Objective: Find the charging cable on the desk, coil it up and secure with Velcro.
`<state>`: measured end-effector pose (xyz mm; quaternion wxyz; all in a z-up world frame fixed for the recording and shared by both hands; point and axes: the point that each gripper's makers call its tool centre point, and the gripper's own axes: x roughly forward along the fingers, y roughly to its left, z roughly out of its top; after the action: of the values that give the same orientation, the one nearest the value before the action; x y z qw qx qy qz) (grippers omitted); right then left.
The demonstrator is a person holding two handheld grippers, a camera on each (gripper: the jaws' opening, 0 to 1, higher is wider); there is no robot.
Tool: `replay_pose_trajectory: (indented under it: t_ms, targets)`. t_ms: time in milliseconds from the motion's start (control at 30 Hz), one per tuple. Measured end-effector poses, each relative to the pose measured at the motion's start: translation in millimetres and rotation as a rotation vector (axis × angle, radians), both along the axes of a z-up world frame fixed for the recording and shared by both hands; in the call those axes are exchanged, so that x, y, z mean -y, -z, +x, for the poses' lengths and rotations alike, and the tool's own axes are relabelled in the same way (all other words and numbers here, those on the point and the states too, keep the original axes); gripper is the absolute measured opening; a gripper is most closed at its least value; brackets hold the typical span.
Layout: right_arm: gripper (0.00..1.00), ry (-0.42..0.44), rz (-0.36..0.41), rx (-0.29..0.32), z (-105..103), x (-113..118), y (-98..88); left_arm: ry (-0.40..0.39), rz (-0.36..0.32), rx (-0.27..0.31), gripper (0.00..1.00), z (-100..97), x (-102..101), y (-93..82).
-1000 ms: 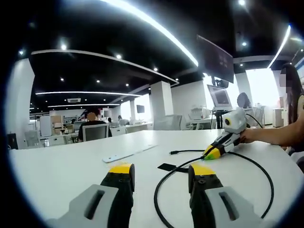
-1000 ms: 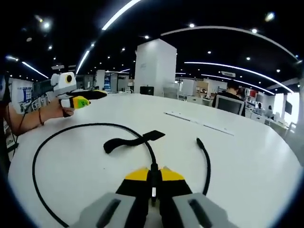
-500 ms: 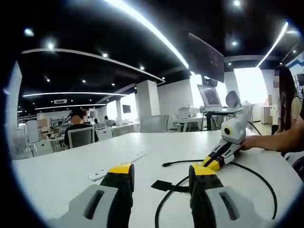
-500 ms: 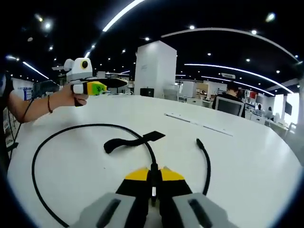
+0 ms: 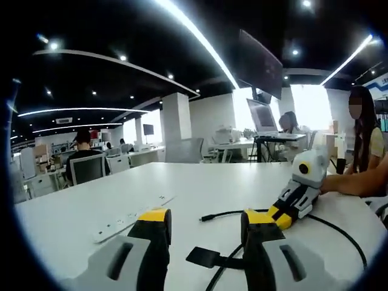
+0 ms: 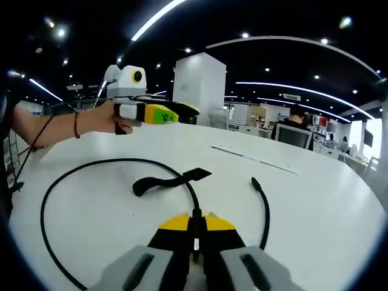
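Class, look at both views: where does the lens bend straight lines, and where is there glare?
Left gripper view: ceiling light strips curve, windows behind the right gripper blow out white, and the desk curves. Right gripper view: the desk bulges like a dome, the cable stays sharp, and far desks are hazy.

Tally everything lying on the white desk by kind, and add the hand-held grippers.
Charging cable: 1
Velcro strap: 1
White power strip: 1
Hand-held grippers: 2, left and right
Total: 5
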<state>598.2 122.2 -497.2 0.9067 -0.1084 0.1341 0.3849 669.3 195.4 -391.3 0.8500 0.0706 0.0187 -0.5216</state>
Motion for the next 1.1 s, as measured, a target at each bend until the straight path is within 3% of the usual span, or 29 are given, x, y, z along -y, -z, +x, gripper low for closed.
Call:
replay_pose_trajectory:
  t_ms: [400,900,1100]
  targets:
    - [0.08,0.001,0.000,0.011,1.0,-0.3,-1.6,0.031,0.017,-0.028,0.46,14.2,30.6,8.3]
    - [0.08,0.001,-0.001,0.016,1.9,0.9,-2.7,0.100,0.140,-0.032,0.45,30.7,72.9,31.4]
    - [0.08,0.000,0.000,0.014,2.3,1.7,-3.2,0.118,0.172,-0.043,0.45,34.4,80.7,42.7]
